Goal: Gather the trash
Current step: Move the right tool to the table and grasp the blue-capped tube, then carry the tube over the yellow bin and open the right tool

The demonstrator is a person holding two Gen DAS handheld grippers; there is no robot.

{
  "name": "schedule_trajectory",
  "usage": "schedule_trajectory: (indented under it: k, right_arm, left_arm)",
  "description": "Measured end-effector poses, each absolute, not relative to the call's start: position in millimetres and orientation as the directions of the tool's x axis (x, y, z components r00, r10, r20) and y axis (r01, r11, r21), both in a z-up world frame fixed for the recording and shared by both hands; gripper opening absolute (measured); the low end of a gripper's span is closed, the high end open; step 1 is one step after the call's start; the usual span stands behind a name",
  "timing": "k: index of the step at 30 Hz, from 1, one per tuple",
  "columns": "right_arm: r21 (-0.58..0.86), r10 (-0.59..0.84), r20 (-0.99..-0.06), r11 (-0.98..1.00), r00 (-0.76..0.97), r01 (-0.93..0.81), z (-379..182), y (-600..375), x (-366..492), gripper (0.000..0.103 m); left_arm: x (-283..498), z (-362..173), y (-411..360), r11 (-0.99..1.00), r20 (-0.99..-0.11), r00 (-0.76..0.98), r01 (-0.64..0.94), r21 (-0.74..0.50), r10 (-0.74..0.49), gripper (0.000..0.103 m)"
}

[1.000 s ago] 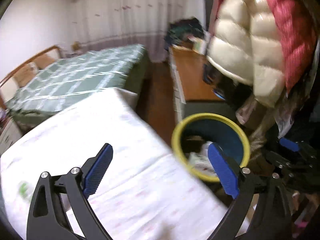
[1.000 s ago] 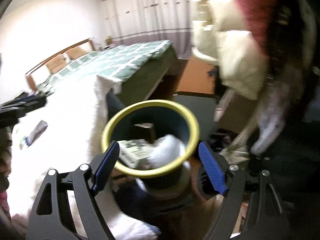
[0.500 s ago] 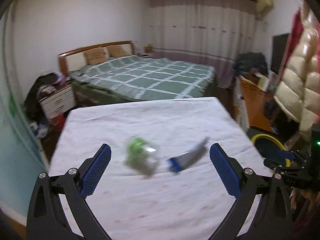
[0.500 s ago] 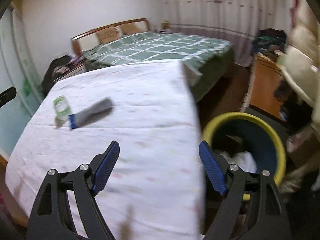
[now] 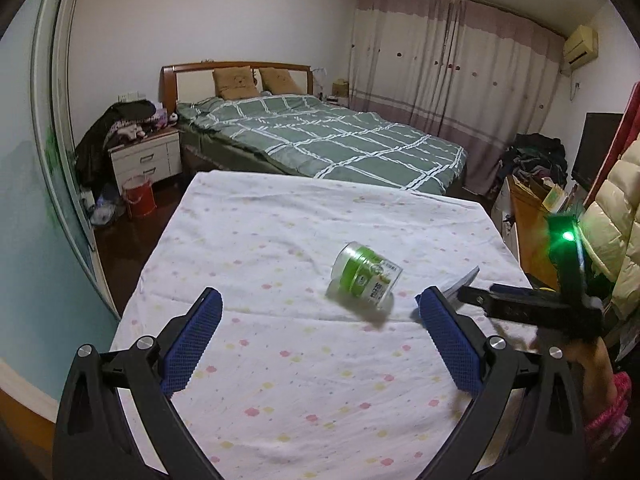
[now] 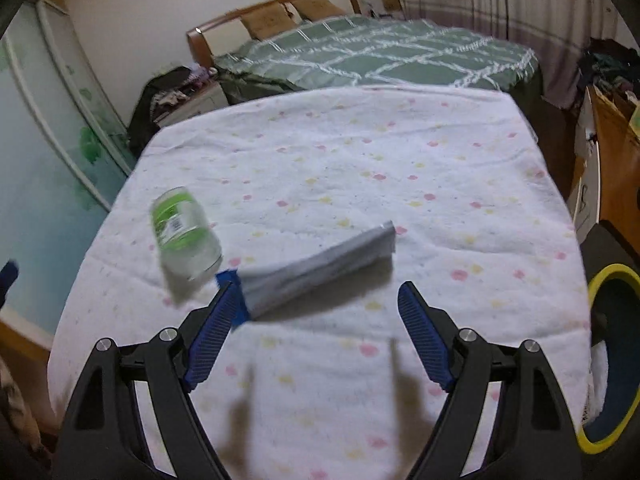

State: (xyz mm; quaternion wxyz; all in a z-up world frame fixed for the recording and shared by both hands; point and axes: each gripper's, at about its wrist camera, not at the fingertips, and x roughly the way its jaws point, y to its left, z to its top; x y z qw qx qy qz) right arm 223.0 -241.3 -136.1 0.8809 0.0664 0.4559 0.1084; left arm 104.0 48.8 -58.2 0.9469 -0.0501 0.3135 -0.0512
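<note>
A clear plastic jar with a green label [image 5: 365, 278] [image 6: 183, 233] lies on its side on the white dotted sheet [image 5: 280, 360] [image 6: 400, 180]. Beside it lies a grey tube with a blue end [image 6: 316, 268], mostly hidden in the left wrist view behind a finger, its tip [image 5: 466, 280] showing. My left gripper [image 5: 320, 342] is open above the sheet, the jar ahead and to the right. My right gripper [image 6: 316, 336] is open just short of the tube, nothing between its fingers. The right gripper body [image 5: 540, 308] shows at the right of the left wrist view.
A blue bin with a yellow rim [image 6: 608, 360] stands on the floor off the sheet's right edge. Beyond the sheet is a green checked bed [image 5: 332, 136], a nightstand [image 5: 146, 158] with a red bucket [image 5: 138, 196] on the left, and a wooden cabinet [image 6: 608, 160] on the right.
Both grippers swung left from the bin to the white sheet. The jar and tube came into view and now lie closer to the fingers; the bin slid to the right edge.
</note>
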Motion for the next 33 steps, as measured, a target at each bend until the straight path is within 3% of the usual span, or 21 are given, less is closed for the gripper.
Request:
schedule_trajectory:
  k: [16,26,28,30,33]
  right_arm:
    - [0.215,0.249,-0.826,0.968,0.506,-0.126,-153,-193,284,0.075]
    - [0.143,0.181,-0.848,0.983,0.499,-0.113,-161,-206,280,0.053]
    - [0.144,0.183,-0.851,0.983,0.493,-0.117,-161,-210,275,0.046]
    - [0.144,0.190,-0.850,0.981,0.491,-0.129,-160,-213,269,0.031]
    - [0.152,0.211,-0.841,0.976,0.498,-0.156,-156,-220,258,0.018]
  left_arm:
    - [117,-77,49,0.985,-0.624,0.767,0.061,-0.161,-0.149,0.097]
    - [123,-86,45,0.983,-0.636,0.754,0.070,-0.172,-0.164,0.097]
    - [124,-87,45,0.983,-0.638,0.752,0.071,-0.171,-0.165,0.097]
    - [125,-87,44,0.982,-0.639,0.751,0.072,-0.175,-0.168,0.097]
    - [127,-88,43,0.980,-0.639,0.748,0.077,-0.185,-0.179,0.097]
